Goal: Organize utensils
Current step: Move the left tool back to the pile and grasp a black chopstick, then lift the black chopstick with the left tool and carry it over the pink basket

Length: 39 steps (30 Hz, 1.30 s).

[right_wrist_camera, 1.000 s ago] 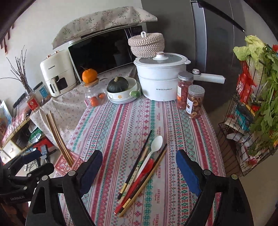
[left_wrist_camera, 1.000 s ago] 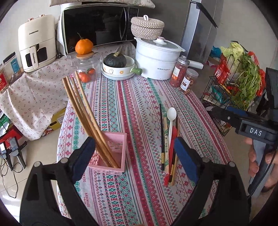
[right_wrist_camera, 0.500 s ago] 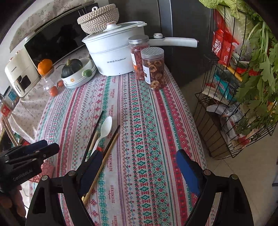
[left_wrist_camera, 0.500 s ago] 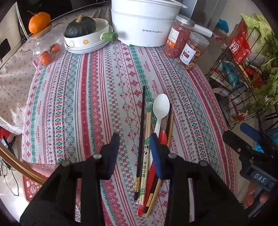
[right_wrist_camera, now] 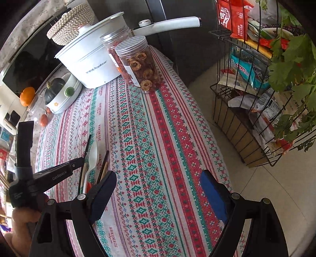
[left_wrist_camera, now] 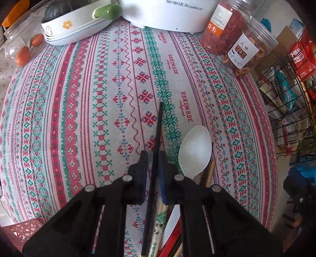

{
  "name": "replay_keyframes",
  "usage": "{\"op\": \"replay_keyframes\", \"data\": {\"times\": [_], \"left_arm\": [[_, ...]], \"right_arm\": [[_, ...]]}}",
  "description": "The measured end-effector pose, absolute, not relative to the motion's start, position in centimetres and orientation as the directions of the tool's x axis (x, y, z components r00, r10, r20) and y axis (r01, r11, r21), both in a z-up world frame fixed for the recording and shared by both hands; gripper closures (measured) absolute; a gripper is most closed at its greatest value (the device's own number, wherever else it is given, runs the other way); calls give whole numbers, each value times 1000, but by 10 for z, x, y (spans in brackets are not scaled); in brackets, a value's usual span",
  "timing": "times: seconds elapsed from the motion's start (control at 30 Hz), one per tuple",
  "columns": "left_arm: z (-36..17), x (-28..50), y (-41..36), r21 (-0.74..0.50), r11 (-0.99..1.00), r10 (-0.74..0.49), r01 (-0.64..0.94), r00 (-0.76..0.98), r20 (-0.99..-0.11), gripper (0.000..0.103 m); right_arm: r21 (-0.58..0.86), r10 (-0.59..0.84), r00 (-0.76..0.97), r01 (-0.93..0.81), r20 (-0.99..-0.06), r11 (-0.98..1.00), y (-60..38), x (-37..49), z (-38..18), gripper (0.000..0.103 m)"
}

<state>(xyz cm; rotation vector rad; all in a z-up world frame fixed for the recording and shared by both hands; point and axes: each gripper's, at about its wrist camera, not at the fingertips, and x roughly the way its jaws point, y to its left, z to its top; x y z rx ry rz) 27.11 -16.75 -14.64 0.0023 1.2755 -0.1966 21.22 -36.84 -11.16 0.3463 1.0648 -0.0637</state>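
The left tongs (left_wrist_camera: 153, 158) are closing round a black chopstick (left_wrist_camera: 158, 130), right tongs (right_wrist_camera: 156, 189) released; a thin, off-centre pinch could let it swivel.

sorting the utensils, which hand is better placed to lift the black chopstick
Left. The left gripper is closing around the black chopstick. The right gripper hangs open over bare tablecloth, beside the pile, nothing between its jaws.

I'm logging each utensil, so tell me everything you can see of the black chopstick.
The black chopstick is a thin, dark, straight stick, lying flat on the patterned tablecloth at the left edge of the utensil pile, beside the white spoon. The left gripper is closing around it, tip pointing toward the white pot.
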Motion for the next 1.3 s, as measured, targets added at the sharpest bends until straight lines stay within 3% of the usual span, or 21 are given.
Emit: {"op": "replay_keyframes", "data": {"times": [0.23,0.67,0.77,0.83,0.93,1.03,1.3], "left_arm": [[-147,271,-178,-55,981,-106,185,278,-955,97],[-75,191,-126,-111,956,-223,273,423,-878,97],[-60,169,-107,-132,947,-257,293,445,-858,97],[-54,157,-97,-137,942,-274,307,462,-844,97],[-47,142,-81,-160,937,-301,312,485,-821,97],[-40,136,-72,-179,931,-325,319,496,-805,97],[-43,126,-54,-200,920,-349,337,474,-808,97]], "right_arm": [[304,150,473,268,-868,914,-376,220,-120,15],[282,180,449,171,-875,944,-324,232,-128,19],[286,202,432,138,-879,948,-309,238,-131,37],[301,228,419,117,-879,946,-298,243,-134,63],[331,265,404,102,-876,938,-284,251,-139,87],[344,285,400,82,-871,936,-270,258,-142,92],[309,255,353,105,-900,945,-253,271,-159,95]]}}
